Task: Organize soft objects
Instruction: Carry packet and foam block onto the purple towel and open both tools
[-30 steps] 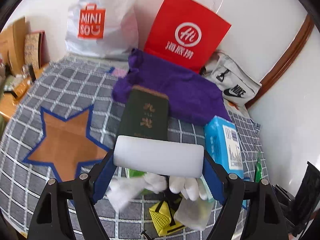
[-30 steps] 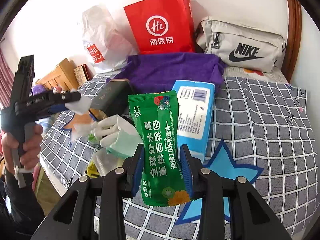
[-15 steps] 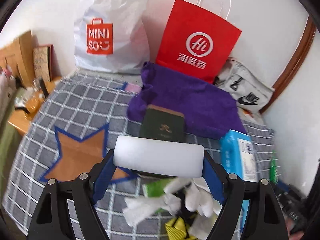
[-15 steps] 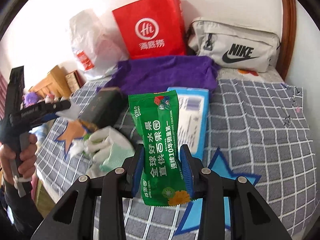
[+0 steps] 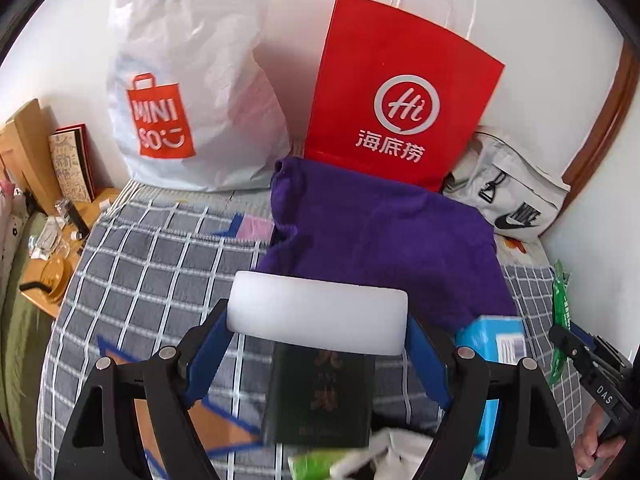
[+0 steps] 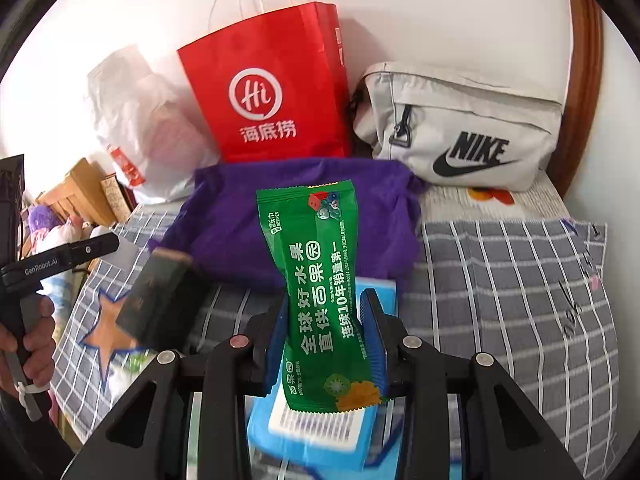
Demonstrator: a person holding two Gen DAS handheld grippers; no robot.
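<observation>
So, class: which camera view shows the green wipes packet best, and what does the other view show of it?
The right wrist view: the green wipes packet stands upright in mid-frame, clamped in the right hand-held gripper, its print readable. The left wrist view shows only its thin edge at the far right, above the right hand-held gripper.

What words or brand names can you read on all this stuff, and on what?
"MINI SO": white plastic bag.
"Hi 海底捞": red paper bag.
"NIKE": grey pouch.
"全球好水果 百果园", "连续10年销量第一": green packet in the right gripper.
"GenRobot.AI": left gripper's body.
"DAS": right gripper's body.
Dark box, blue pack: too blurred.
</observation>
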